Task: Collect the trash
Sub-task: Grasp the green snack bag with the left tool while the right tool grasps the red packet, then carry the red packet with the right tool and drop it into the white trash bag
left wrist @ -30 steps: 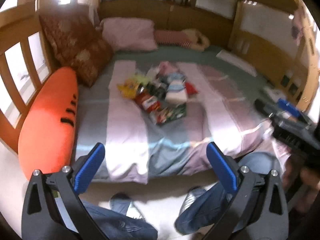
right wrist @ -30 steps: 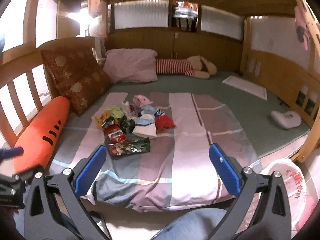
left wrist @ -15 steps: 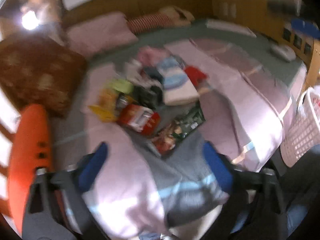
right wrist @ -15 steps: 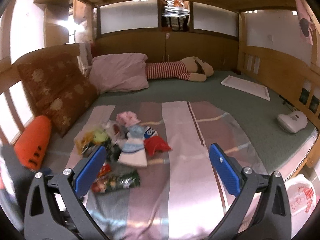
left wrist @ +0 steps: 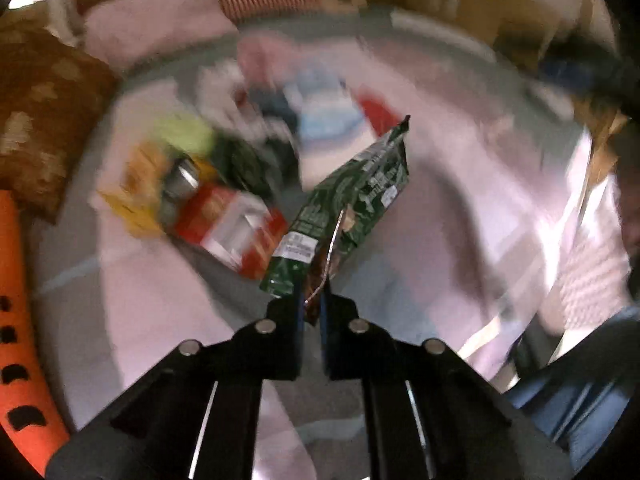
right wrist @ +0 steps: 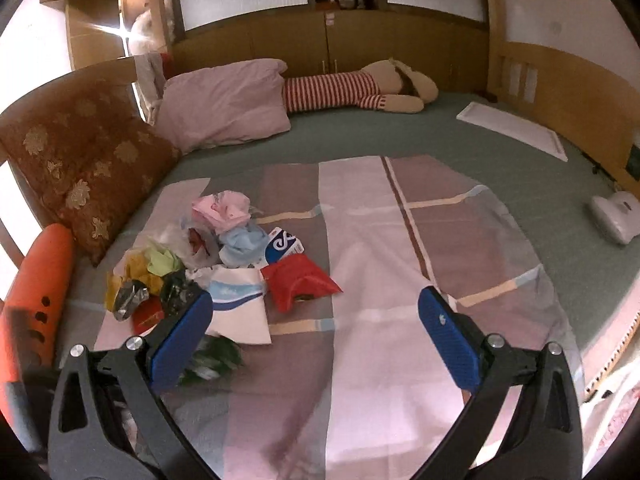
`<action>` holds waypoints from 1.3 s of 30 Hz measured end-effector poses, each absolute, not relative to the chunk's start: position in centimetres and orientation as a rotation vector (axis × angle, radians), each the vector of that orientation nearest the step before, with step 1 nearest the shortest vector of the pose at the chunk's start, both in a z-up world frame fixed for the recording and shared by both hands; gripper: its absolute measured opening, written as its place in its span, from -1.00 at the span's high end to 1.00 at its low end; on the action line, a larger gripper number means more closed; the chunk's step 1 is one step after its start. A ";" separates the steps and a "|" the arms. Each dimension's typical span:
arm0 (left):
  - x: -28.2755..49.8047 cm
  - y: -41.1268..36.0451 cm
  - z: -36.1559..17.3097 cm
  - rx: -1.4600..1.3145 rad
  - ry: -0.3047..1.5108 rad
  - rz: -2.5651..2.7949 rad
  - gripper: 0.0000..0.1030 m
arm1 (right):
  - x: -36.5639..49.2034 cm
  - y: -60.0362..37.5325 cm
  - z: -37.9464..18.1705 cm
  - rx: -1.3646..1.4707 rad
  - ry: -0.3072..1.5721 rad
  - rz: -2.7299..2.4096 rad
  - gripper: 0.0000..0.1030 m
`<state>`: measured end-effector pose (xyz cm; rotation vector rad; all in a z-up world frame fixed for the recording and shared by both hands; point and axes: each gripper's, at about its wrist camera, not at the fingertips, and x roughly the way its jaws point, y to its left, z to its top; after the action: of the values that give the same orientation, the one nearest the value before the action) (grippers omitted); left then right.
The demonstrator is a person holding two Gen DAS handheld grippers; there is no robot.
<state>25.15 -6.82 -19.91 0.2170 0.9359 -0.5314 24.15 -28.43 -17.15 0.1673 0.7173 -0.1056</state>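
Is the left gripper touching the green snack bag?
Touching. The left wrist view shows the left gripper with both pads closed on the green snack bag's lower edge.

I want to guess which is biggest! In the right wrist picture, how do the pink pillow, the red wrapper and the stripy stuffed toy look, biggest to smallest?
As they look there:
1. Pink pillow, the largest.
2. Stripy stuffed toy, next; it lies about as far back as the pillow.
3. Red wrapper, smallest, though it sits nearer the camera.

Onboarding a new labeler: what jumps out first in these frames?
The left gripper has just closed on a crinkled green foil snack wrapper, lifted over the striped bedsheet. Beyond it lies a heap of colourful wrappers and bags, mid-bed on the left. The right gripper hangs open, empty.
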 end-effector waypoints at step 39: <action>19.2 0.1 -8.1 -0.113 0.611 -0.298 0.88 | 16.9 -26.1 -13.4 0.120 0.613 0.054 0.59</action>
<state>19.19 0.11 -8.08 -0.1132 0.6109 -0.2975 16.90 -26.12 -13.38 0.1199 0.6126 0.0539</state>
